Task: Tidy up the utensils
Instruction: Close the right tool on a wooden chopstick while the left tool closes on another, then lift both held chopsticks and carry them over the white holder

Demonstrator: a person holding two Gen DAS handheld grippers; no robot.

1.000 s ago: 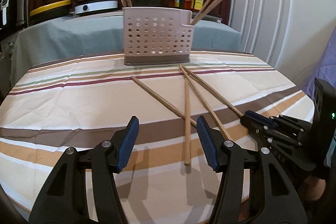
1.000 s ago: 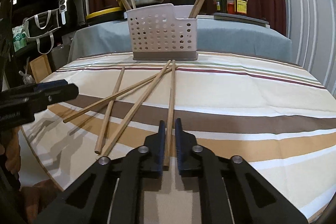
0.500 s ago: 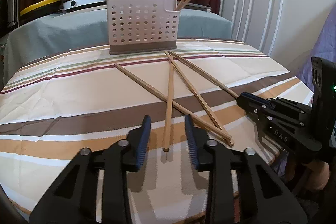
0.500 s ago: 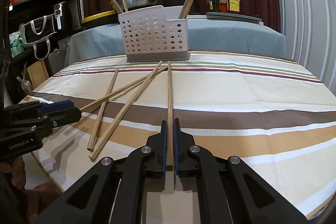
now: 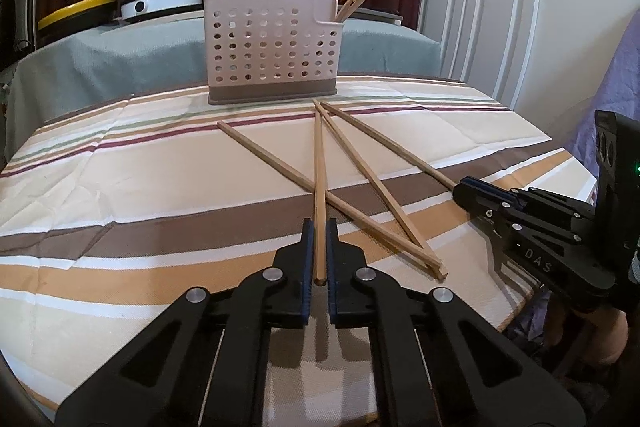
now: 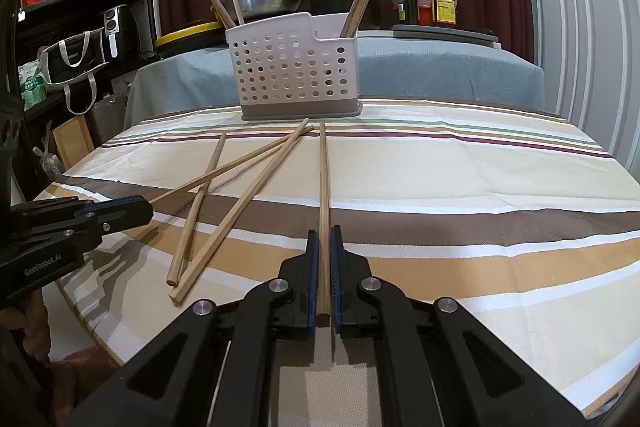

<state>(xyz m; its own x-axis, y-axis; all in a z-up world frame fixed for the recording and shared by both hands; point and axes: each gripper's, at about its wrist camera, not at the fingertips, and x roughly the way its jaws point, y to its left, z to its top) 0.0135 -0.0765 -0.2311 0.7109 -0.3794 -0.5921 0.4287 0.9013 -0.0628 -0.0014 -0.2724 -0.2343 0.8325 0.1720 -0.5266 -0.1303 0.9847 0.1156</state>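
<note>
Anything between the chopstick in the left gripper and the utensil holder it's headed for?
Nothing visible. The left gripper is shut on its chopstick, which crosses over another chopstick; only bare tablecloth lies before the holder.

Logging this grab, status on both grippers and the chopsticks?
Left gripper shut on chopstick. Right gripper shut on its own chopstick. Two loose chopsticks beside. Path to caddy clear.
</note>
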